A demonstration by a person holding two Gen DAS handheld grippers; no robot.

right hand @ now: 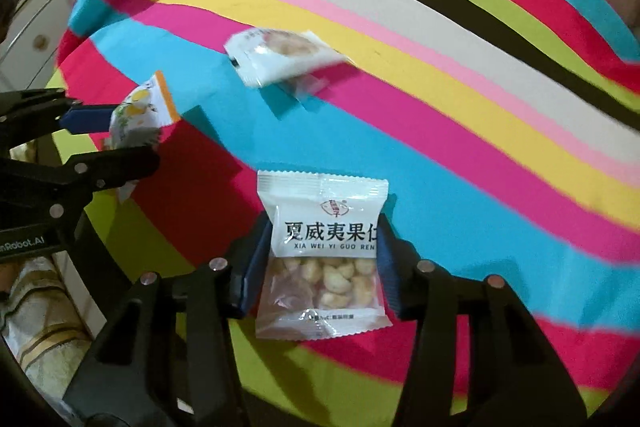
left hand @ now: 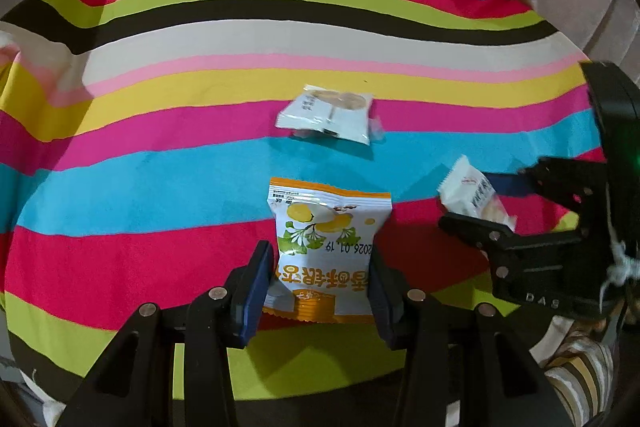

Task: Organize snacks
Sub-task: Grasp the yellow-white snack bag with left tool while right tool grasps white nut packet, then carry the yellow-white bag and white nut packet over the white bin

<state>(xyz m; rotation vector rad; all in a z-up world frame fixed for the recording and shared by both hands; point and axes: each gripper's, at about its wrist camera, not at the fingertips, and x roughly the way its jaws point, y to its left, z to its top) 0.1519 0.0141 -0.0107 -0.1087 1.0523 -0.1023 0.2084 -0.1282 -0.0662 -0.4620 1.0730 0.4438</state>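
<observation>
A matt, soft woven striped multicolour cloth (left hand: 160, 187) is lying smooth with faint creases. A glossy orange-edged white plastic packet (left hand: 324, 247) is glinting; a white-and-clear glossy film packet of nuts (right hand: 324, 255) is showing through. Matt black plastic gripper arms are carrying shiny metal rivets (left hand: 218, 293).

Left gripper (left hand: 320, 287): black plastic arms, silver rivets at the joints, blue ribbed pads (left hand: 253, 297) inside. Right gripper (right hand: 320, 267): same build. White lettering on each housing; frayed white string beside the right one.

Dim indoor light, soft shadows; strong fisheye bending, dark corners; right wrist view motion-blurred.
</observation>
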